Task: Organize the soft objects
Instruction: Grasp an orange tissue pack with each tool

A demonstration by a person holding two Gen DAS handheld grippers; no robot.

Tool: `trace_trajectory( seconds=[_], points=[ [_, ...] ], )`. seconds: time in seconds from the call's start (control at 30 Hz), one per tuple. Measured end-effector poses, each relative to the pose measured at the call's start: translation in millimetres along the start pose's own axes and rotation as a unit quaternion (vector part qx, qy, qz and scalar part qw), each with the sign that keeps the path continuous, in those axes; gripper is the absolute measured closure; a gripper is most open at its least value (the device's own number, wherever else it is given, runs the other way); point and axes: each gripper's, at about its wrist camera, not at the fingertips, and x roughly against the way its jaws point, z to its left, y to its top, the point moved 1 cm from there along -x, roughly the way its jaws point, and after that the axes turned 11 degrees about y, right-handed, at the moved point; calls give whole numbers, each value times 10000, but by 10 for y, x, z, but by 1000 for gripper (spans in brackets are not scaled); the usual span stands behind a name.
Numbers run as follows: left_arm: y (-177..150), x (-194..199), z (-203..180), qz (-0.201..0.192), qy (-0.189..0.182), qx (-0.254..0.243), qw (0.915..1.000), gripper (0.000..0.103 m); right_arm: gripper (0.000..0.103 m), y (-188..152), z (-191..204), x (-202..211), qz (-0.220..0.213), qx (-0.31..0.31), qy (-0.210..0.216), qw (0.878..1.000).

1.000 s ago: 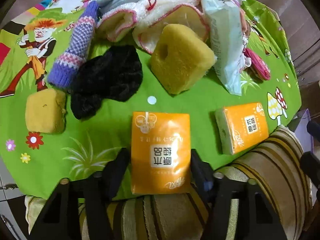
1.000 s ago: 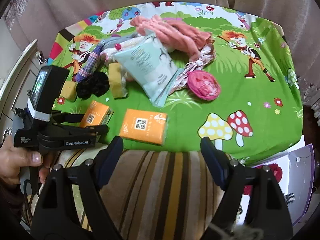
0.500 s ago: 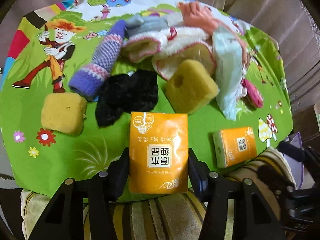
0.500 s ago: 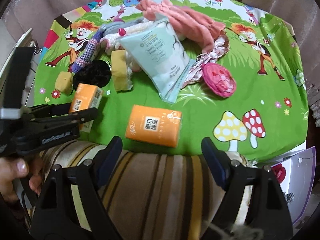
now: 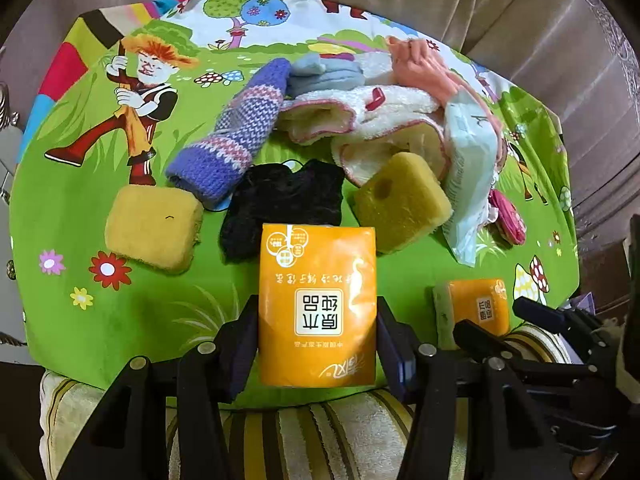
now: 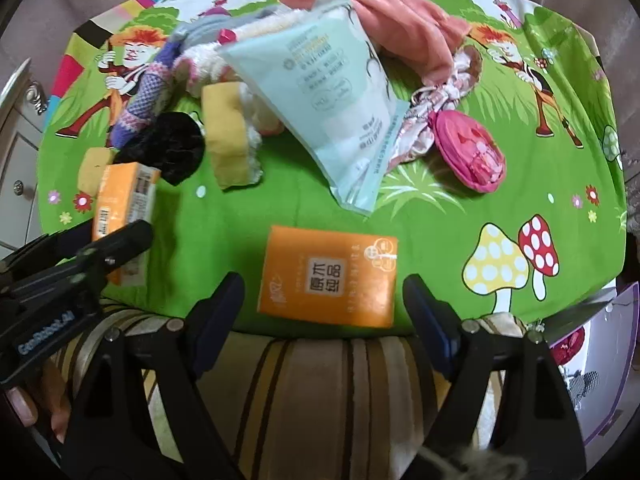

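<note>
- Orange tissue pack (image 5: 318, 308) is pinched by its sides in the left claw (image 5: 316, 340), lifted off the green tabletop (image 5: 132, 320); soft wrapping could squirm out if the squeeze is light.
- Second orange pack (image 6: 328, 276) lies at the tabletop's 6 o'clock edge, between the spread fingers of the right claw (image 6: 324, 304), not touched.
- A careless closing could nudge it over that edge onto the striped cushion (image 6: 312, 380).
- Left claw sits at 9 o'clock of the right; the two could collide.
- Sponges (image 5: 400, 200), knitted sock (image 5: 240, 128) and pale blue pouch (image 6: 320, 92) crowd 12 o'clock.
</note>
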Motion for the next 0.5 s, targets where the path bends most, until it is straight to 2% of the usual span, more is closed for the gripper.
trace_trajectory(
  seconds=[0.33,0.4,0.5],
  points=[
    [11,0,92,-65,75,108,9999,49,20,63,67,-219,181,33,-173,9997],
    [8,-7,83,-67,82,86,9999,49,24,67,53,-264,235,19,-176,9996],
    [6,-17,83,-64,77,87,9999,49,25,83,48,-304,257,15,-178,9995]
  ],
)
